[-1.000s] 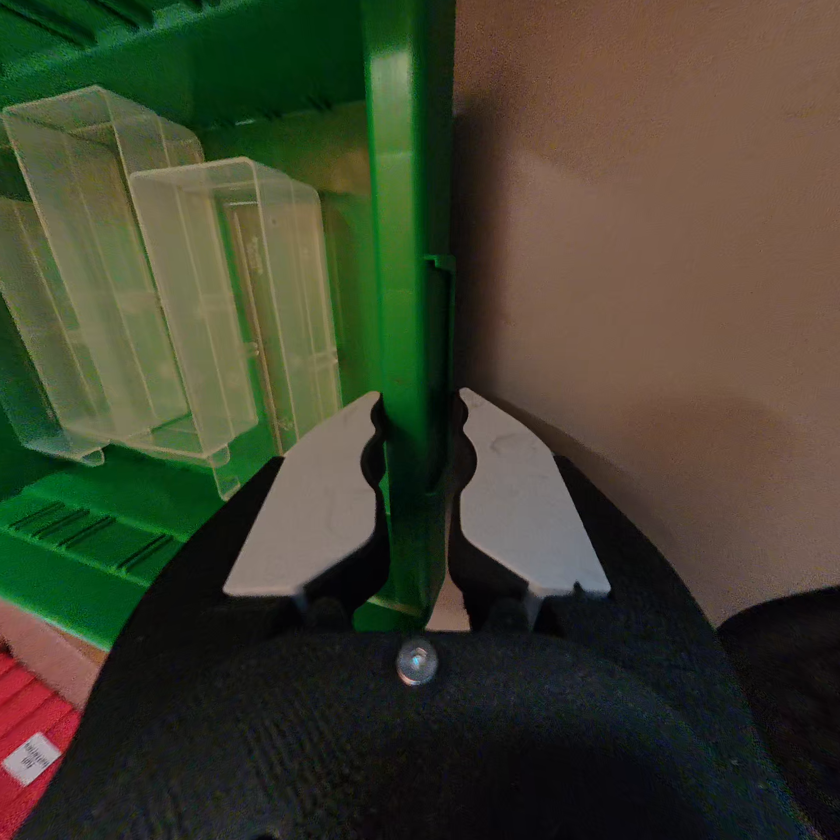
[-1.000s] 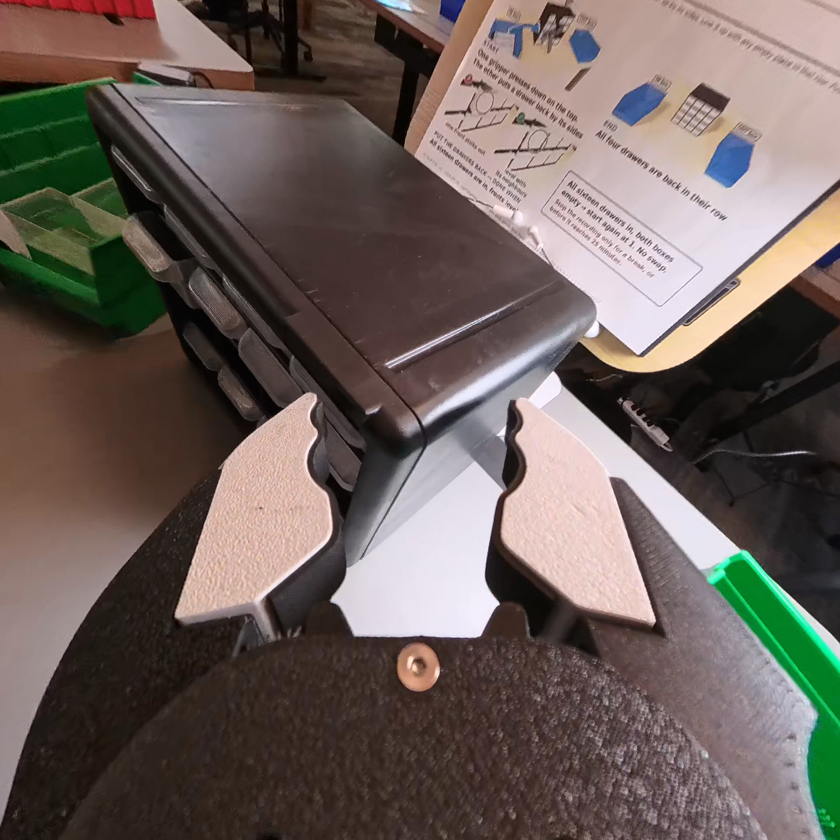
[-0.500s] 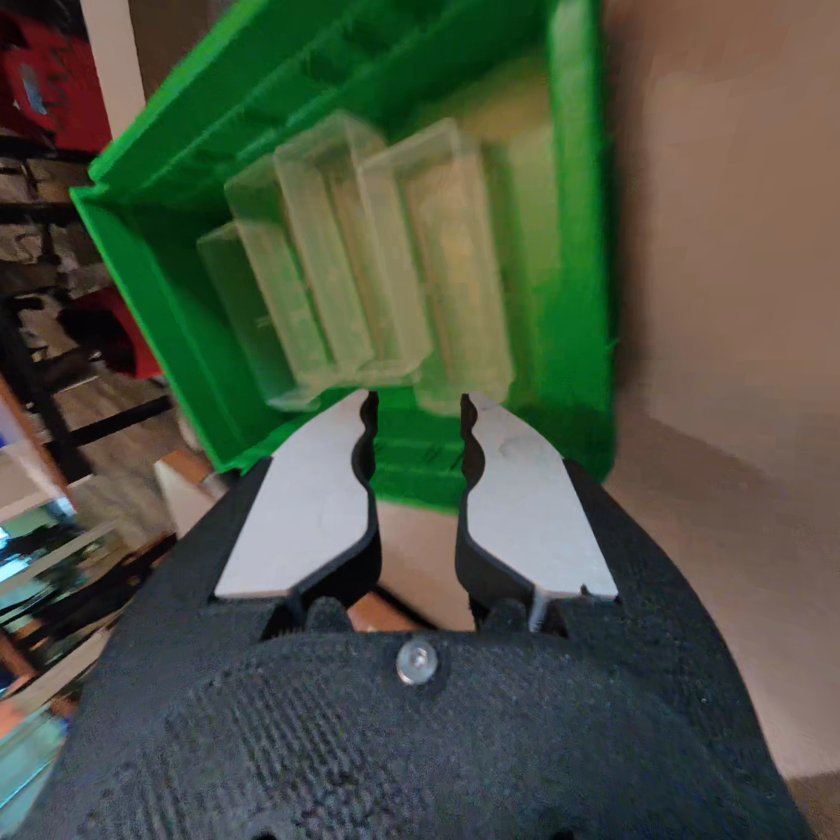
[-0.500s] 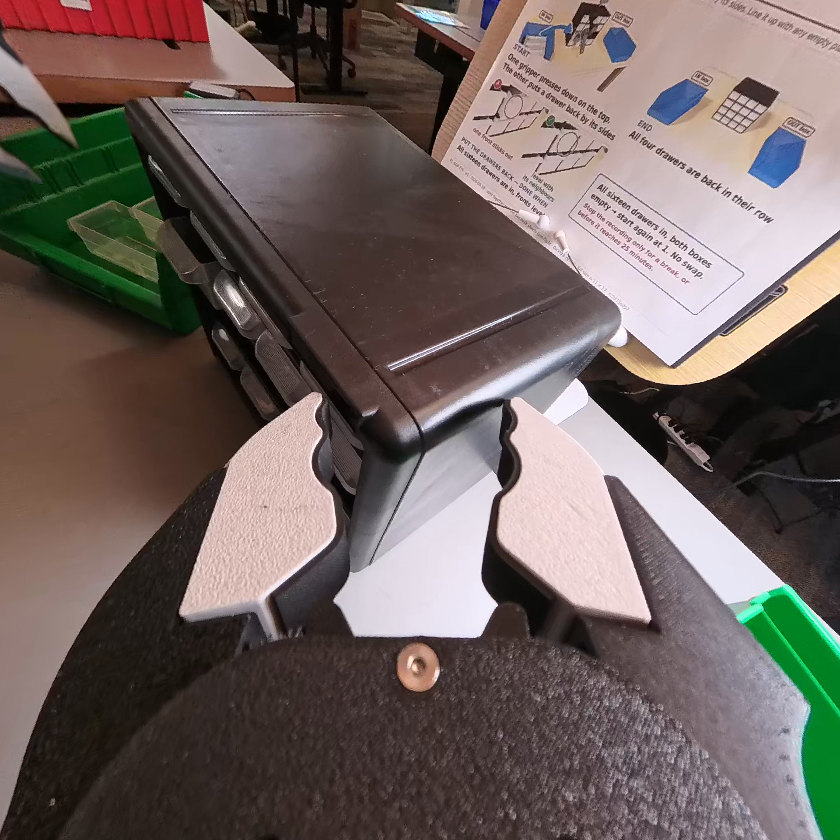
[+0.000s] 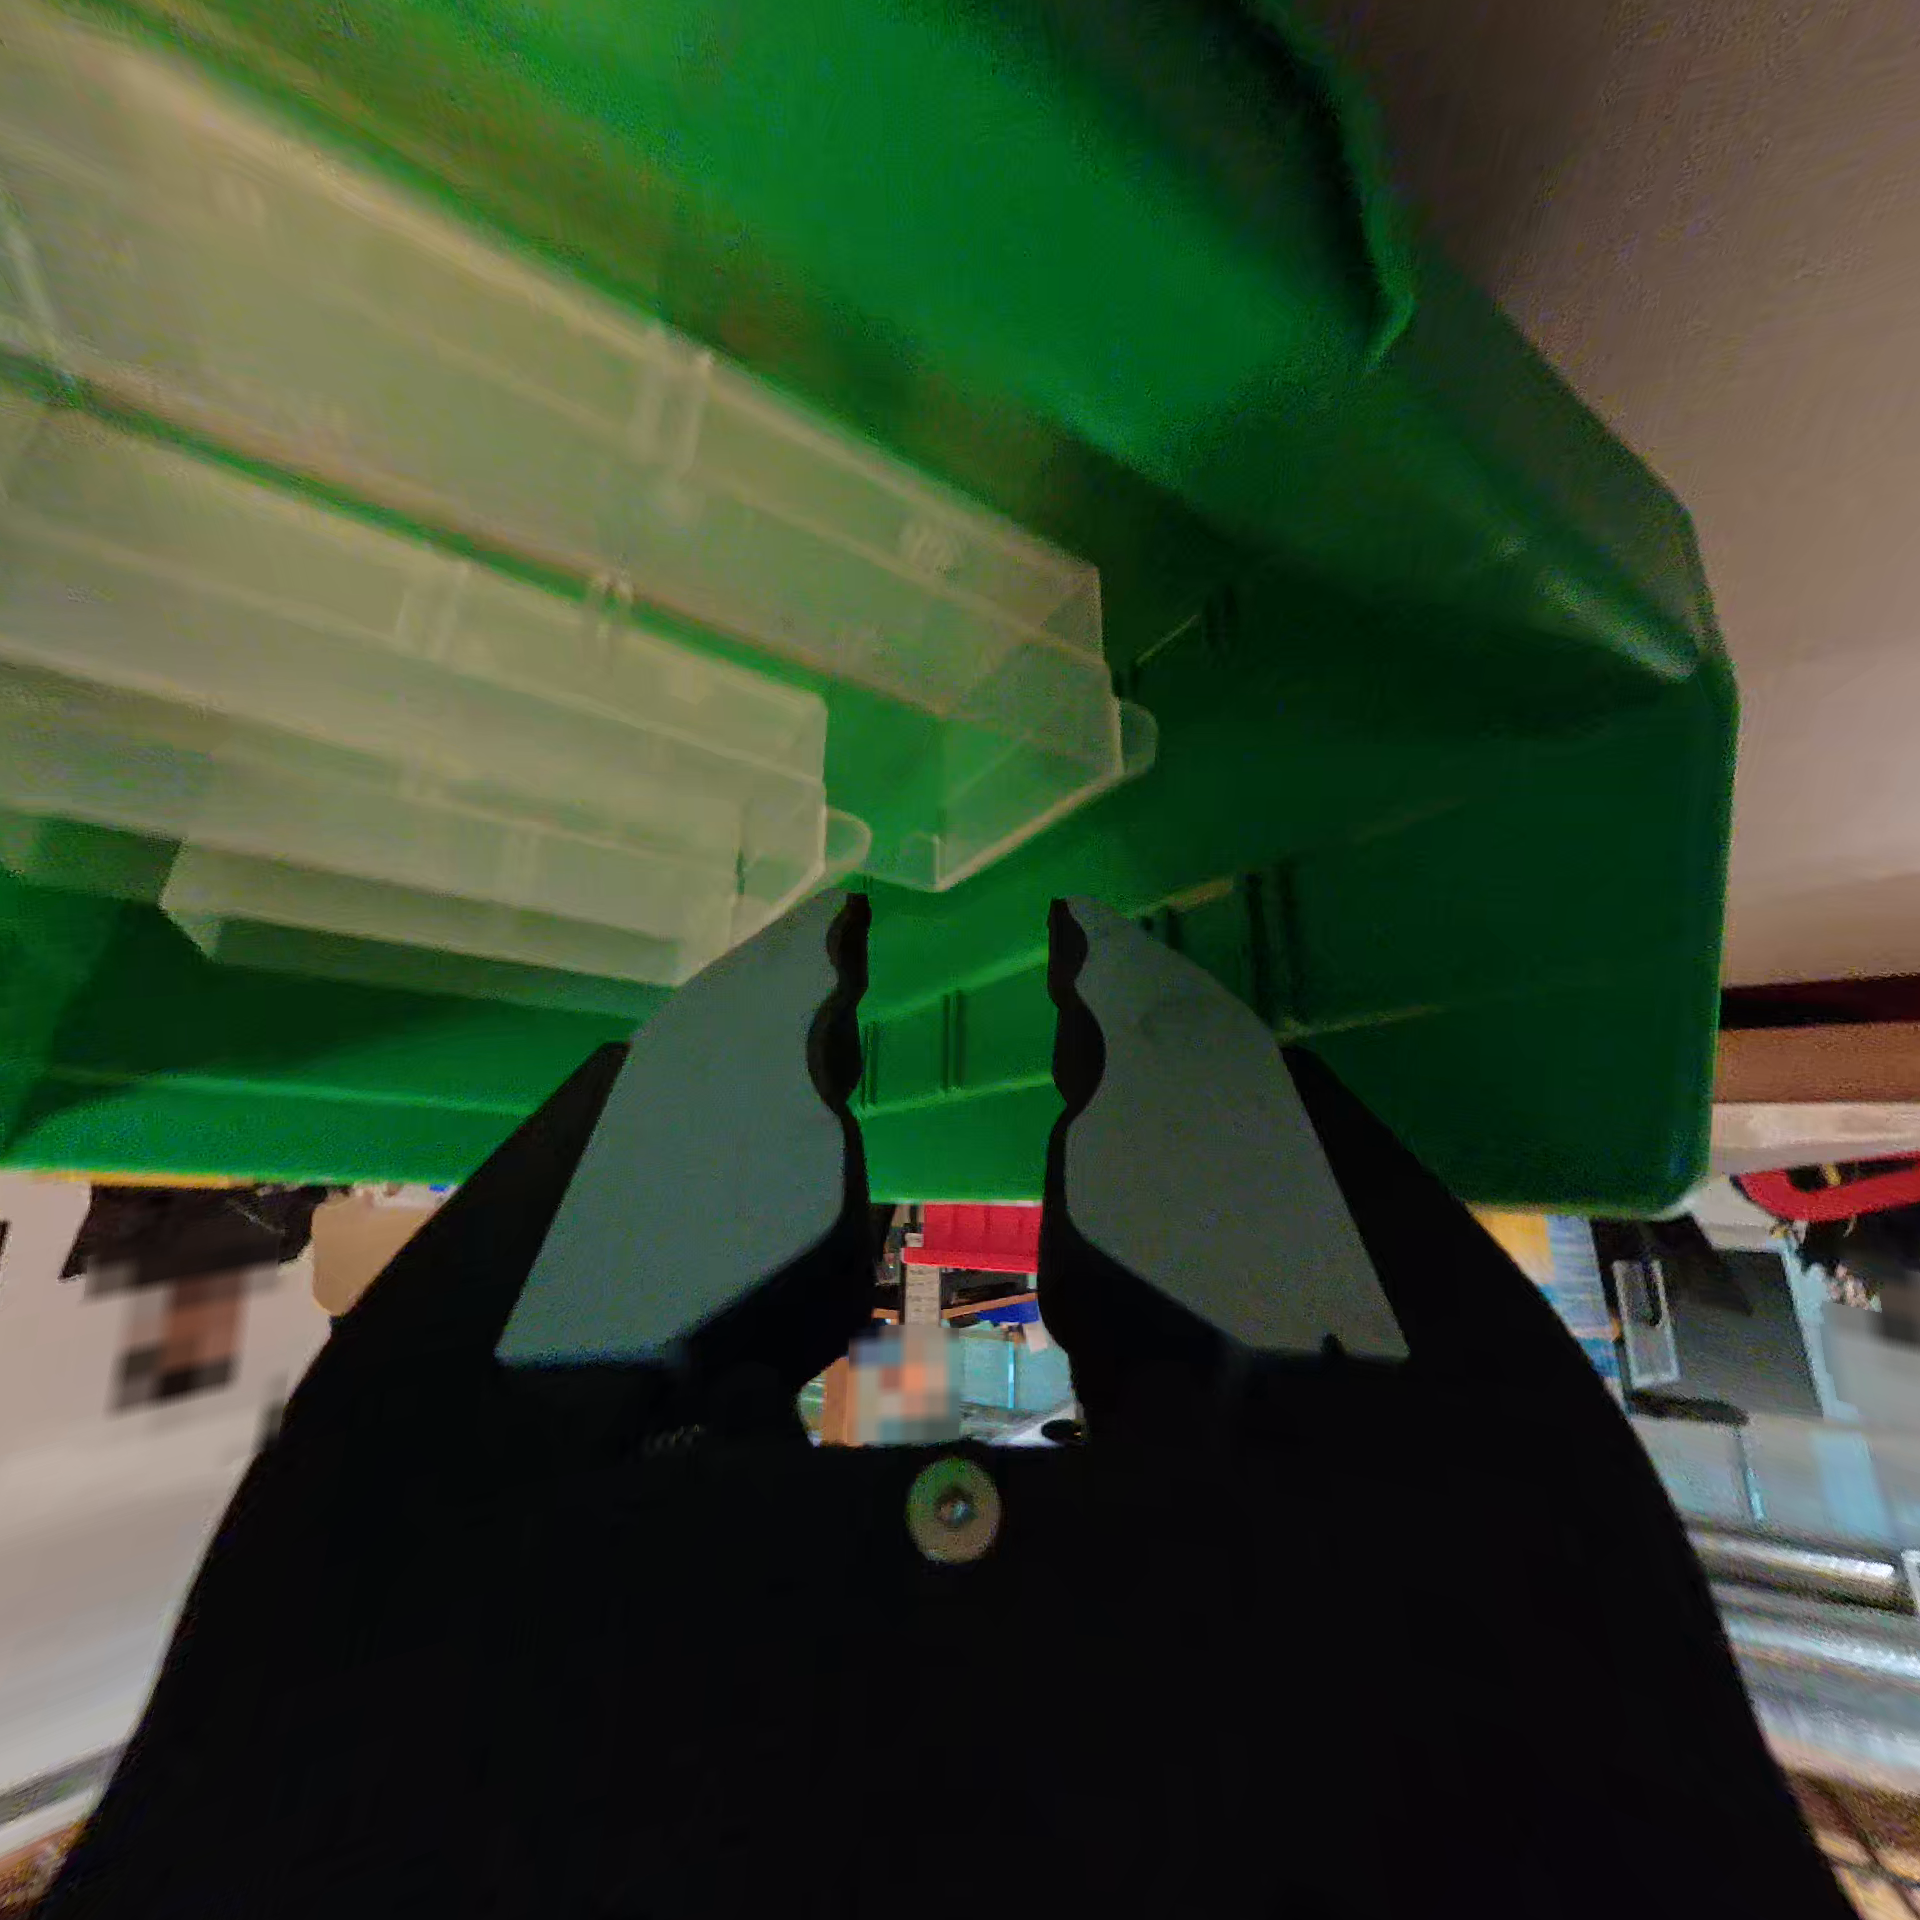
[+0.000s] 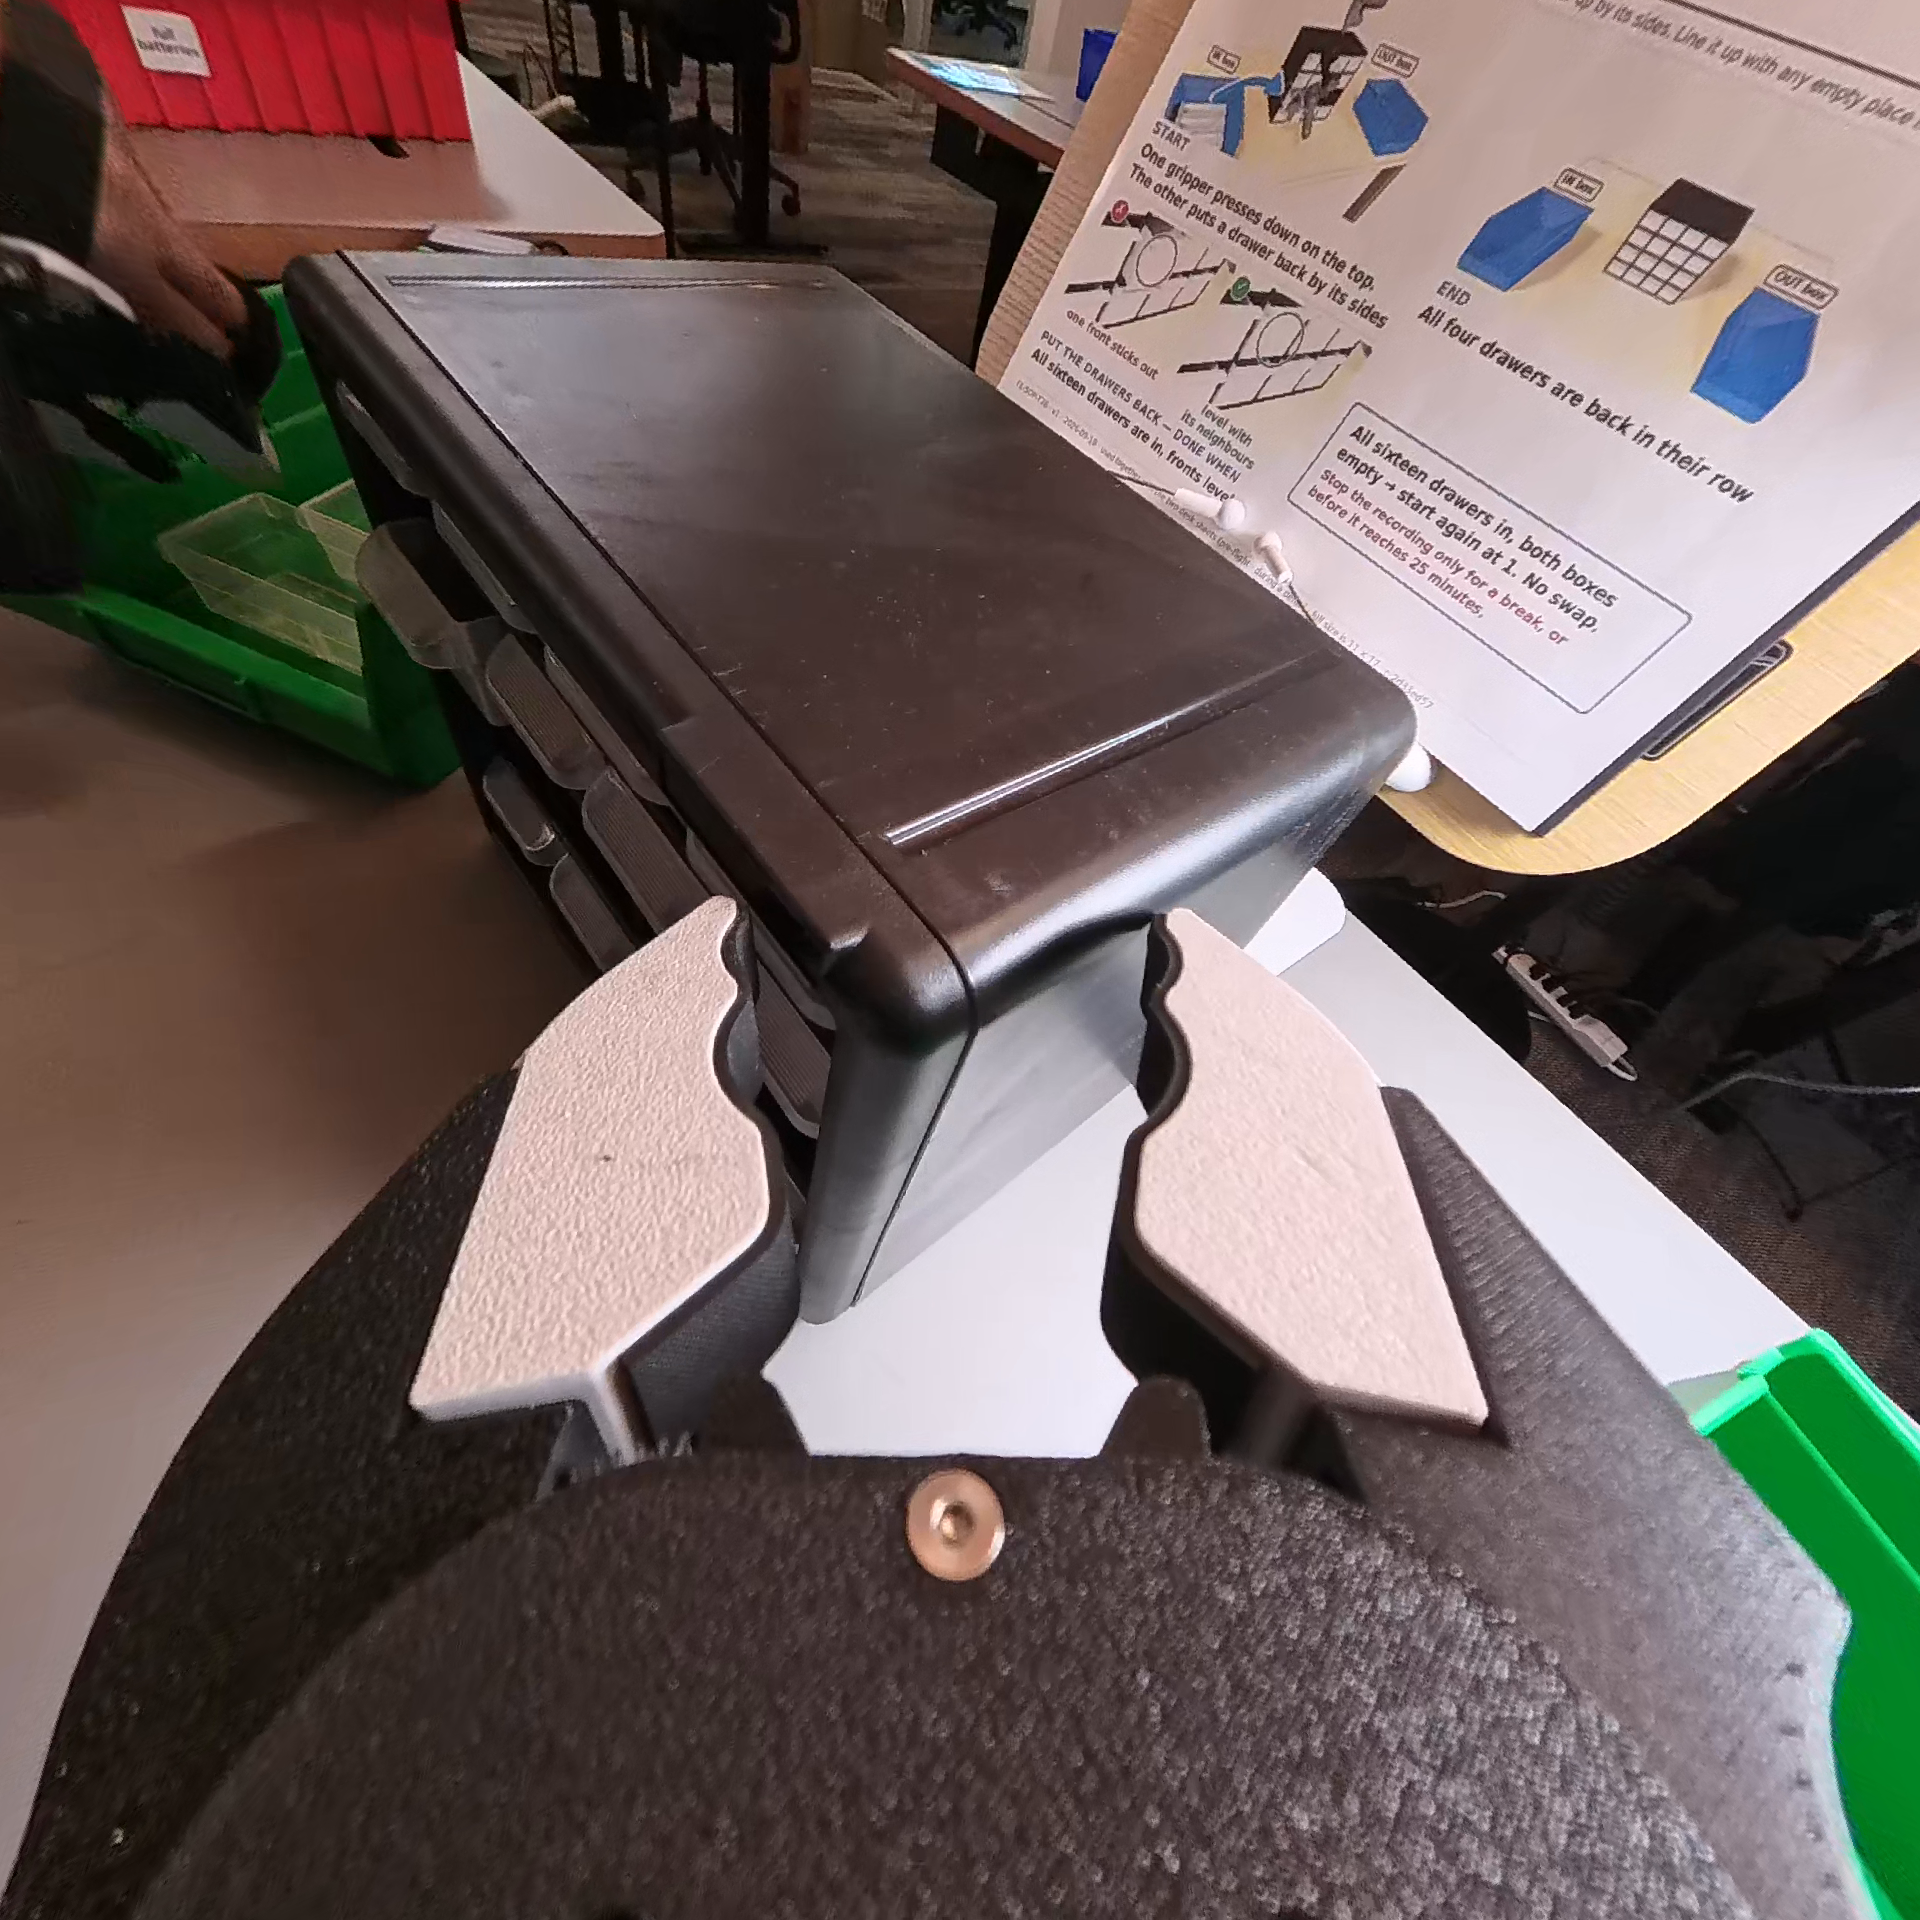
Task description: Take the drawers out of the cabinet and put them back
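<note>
Between the right gripper's (image 6: 940,935) parted jaws sits the cabinet (image 6: 831,582) corner, braced; left gripper (image 5: 956,914), jaws apart, nears clear drawers (image 5: 520,665) for retrieval.

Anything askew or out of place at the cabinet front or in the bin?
One clear drawer juts out from the black cabinet, proud of its neighbours. The loose drawers in the green bin lie overlapped, not flat.
</note>
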`<state>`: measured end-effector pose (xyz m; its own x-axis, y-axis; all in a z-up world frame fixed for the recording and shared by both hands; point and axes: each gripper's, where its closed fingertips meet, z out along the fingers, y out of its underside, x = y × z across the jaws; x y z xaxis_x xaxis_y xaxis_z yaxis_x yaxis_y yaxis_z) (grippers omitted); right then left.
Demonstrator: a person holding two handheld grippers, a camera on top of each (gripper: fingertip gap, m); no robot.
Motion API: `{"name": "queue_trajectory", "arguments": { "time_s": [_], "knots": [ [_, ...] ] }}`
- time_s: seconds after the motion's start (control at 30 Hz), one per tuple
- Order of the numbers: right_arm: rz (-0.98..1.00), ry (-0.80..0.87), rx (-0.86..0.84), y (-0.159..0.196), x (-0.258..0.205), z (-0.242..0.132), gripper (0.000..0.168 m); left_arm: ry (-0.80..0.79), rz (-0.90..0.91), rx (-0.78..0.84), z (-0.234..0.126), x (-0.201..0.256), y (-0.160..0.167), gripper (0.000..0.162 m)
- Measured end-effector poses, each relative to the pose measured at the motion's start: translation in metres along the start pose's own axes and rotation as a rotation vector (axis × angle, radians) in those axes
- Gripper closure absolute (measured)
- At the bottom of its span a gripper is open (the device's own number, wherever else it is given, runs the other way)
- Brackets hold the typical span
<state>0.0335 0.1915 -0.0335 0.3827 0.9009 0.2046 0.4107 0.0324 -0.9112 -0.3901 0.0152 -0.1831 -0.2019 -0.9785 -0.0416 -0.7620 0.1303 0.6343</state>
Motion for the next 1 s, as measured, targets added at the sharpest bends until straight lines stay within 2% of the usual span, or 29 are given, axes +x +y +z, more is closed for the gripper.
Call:
{"name": "queue_trajectory", "arguments": {
  "time_s": [0.27, 0.37, 0.5, 0.63, 0.73, 0.87, 1.0],
  "knots": [
    [0.008, -0.008, 0.013, 0.0, 0.0, 0.001, 0.097, 0.139, 0.084, 0.029, 0.02, 0.014, -0.014, 0.129],
    [0.009, -0.009, 0.014, 0.0, 0.0, 0.001, 0.097, 0.185, 0.017, 0.074, 0.02, 0.017, -0.015, 0.137],
    [0.009, -0.007, 0.015, 0.0, 0.0, 0.001, 0.097, 0.262, -0.184, 0.236, 0.013, 0.021, -0.027, 0.137],
    [0.011, -0.003, 0.016, 0.0, 0.0, 0.001, 0.097, 0.252, -0.26, 0.33, 0.008, 0.02, -0.034, 0.136],
    [0.012, -0.001, 0.018, 0.0, 0.0, 0.001, 0.097, 0.21, -0.214, 0.297, 0.01, 0.019, -0.034, 0.133],
    [0.006, 0.007, 0.017, 0.0, 0.0, 0.001, 0.097, 0.187, -0.093, 0.17, 0.015, 0.024, -0.032, 0.131],
    [0.001, 0.011, 0.019, -0.001, 0.0, 0.001, 0.098, 0.15, -0.01, 0.086, 0.02, 0.023, -0.033, 0.134]
  ]
}}
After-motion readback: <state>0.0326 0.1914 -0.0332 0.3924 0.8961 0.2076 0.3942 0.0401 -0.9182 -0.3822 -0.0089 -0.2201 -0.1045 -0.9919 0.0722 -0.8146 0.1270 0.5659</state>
